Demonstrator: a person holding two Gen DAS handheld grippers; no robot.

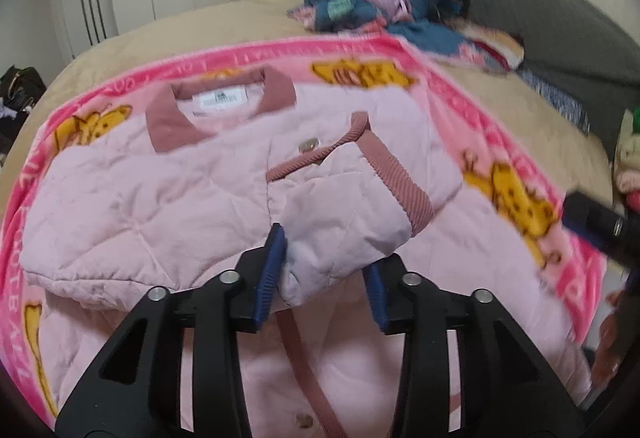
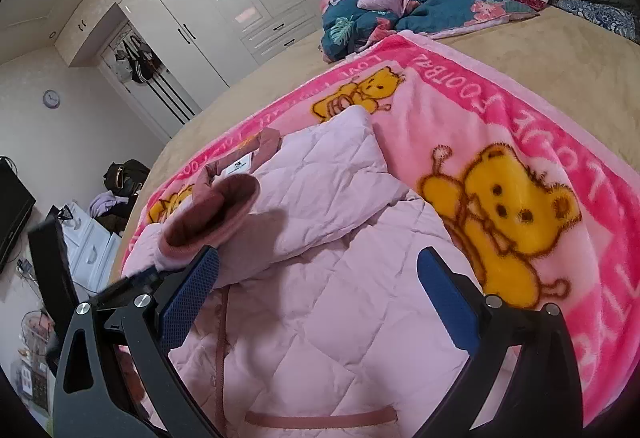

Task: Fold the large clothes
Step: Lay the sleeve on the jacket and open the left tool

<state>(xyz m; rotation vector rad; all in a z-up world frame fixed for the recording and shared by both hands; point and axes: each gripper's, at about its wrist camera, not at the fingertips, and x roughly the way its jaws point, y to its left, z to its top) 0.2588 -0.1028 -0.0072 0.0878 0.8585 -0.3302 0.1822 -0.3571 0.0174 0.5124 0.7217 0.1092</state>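
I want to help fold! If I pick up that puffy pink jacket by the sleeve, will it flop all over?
Probably yes. The pink jacket looks soft and quilted, so it should droop and bend. Its sleeve already lies folded across the body, so it likely weighs little. The blanket beneath looks fuzzy, so the jacket may drag rather than slide.

The left wrist view was smeared with motion blur, so the lettering on the pink blanket [image 1: 472, 106] could not be read and the collar label [image 1: 220, 101] of the pink jacket [image 1: 160, 190] was illegible. The jacket's lower part ran out of the bottom edge in both views. The right gripper [image 1: 600, 234] showed only as a dark blurred shape cut by the right edge.
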